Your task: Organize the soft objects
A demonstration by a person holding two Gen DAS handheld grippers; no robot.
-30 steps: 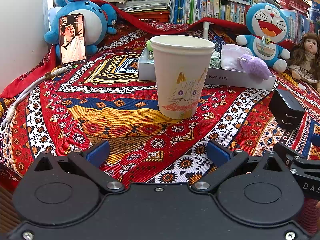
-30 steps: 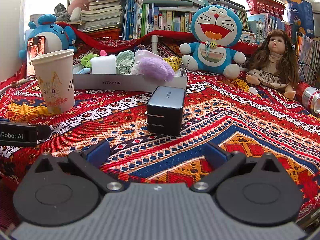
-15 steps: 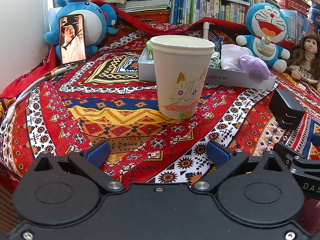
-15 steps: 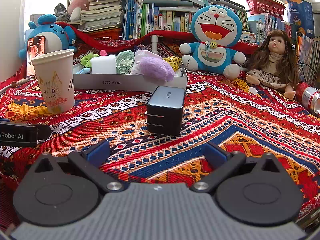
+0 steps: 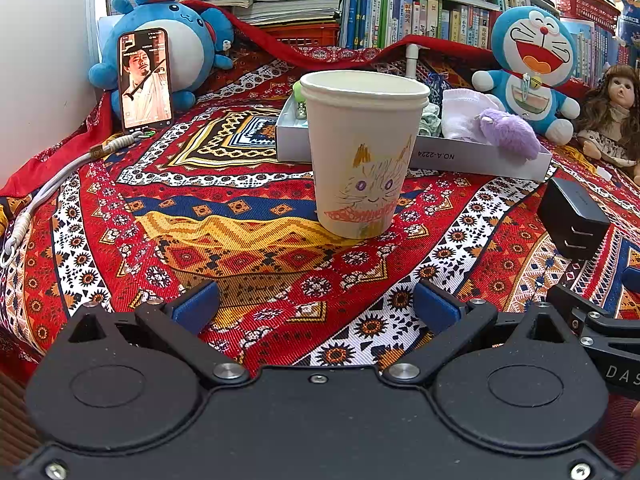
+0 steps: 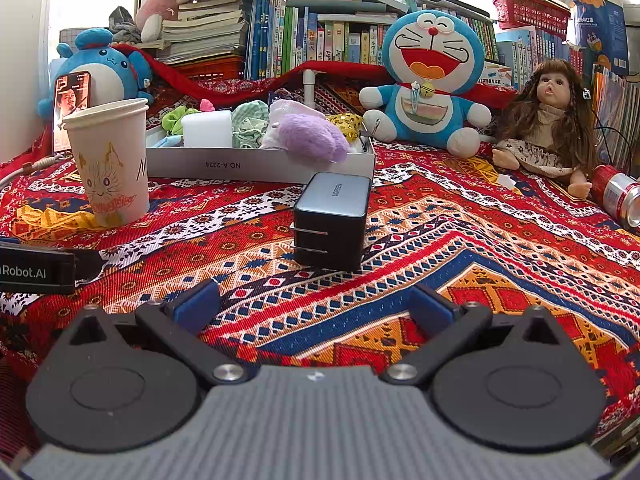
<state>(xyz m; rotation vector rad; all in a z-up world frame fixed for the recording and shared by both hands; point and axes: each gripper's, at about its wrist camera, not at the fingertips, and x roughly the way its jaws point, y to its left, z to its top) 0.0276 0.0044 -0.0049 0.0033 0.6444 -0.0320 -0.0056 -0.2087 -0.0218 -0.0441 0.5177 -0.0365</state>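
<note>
Nothing has shifted since the earlier frames. The left gripper point(image 5: 316, 306) and right gripper point(image 6: 314, 304) both stand spread and empty. Ahead of the right one, behind a boxy charger point(image 6: 330, 226), a fuzzy purple plush point(image 6: 310, 142) lies in the shallow white box point(image 6: 260, 168).

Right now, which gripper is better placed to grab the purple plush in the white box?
Probably right. The right gripper, open and empty, faces the purple plush almost head-on; only the charger intervenes. For the left gripper, the paper cup blocks the way.
</note>
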